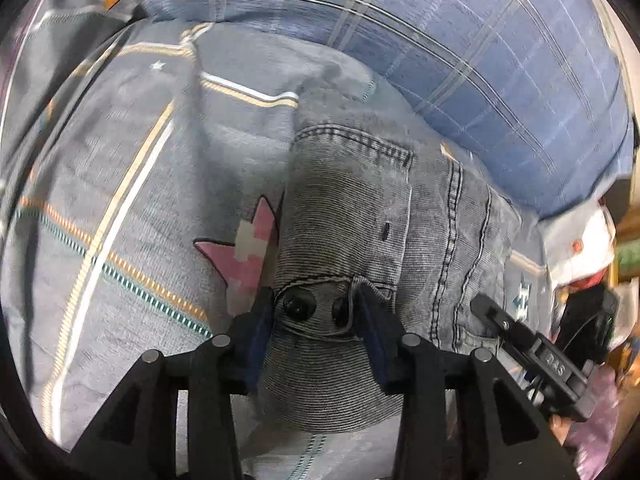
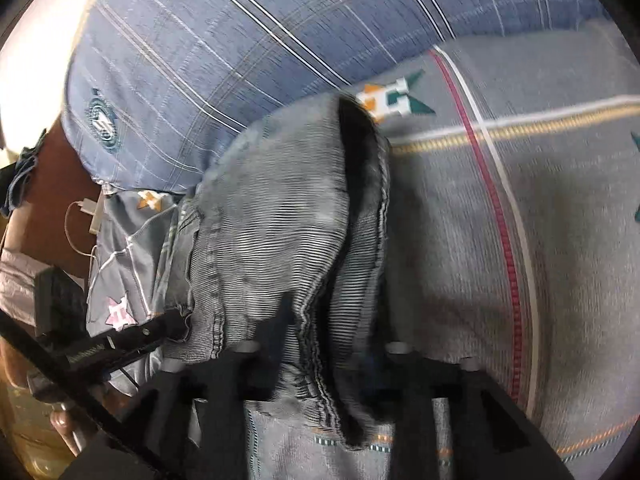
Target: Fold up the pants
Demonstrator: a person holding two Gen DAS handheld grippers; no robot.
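Grey denim pants [image 1: 360, 208] lie bunched on a grey bedsheet with stripes and stars. My left gripper [image 1: 316, 312] is shut on the waistband, with two black buttons [image 1: 300, 304] between its fingers. The right gripper shows in the left wrist view [image 1: 496, 320] at the pants' right edge. In the right wrist view the pants [image 2: 272, 232] hang folded over my right gripper [image 2: 320, 344], which is shut on a bunched seam of the fabric; its fingertips are hidden by cloth. The left gripper shows in the right wrist view [image 2: 168, 328] at the left.
A blue plaid pillow [image 1: 460, 48] lies beyond the pants and also shows in the right wrist view [image 2: 224, 40]. The bedsheet [image 2: 540, 220] spreads to the right. Clutter and white bags [image 1: 580, 248] sit off the bed at right. A cable [image 2: 80, 224] lies at left.
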